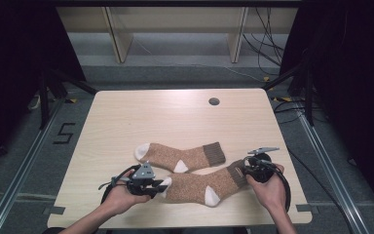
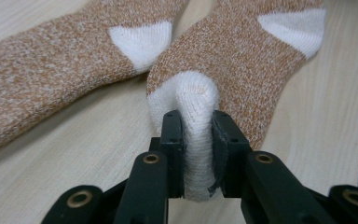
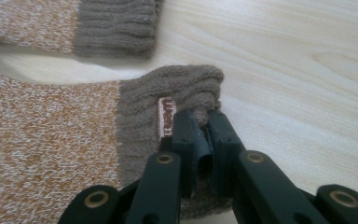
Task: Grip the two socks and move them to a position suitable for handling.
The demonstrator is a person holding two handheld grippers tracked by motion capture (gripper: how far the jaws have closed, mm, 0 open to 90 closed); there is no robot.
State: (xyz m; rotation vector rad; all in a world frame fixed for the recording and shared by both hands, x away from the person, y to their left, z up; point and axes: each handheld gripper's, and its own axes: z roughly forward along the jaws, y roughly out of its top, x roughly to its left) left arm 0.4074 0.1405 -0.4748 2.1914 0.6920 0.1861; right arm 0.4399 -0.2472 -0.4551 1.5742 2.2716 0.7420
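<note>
Now you hold the near sock [image 1: 195, 187] at both ends, flat on the table [image 1: 175, 117].
Your left tool [image 2: 196, 126] pinches its white toe [image 2: 193, 100]; your right tool [image 3: 200, 123] is clamped on its brown cuff [image 3: 168, 100] (by the small label [image 3: 166, 116]). The far sock [image 1: 180, 156] lies just beyond, touching it.

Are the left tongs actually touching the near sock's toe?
Touching. The left gripper view shows the left tongs pinching the white toe of the near sock, with fabric bunched between both jaws.
</note>
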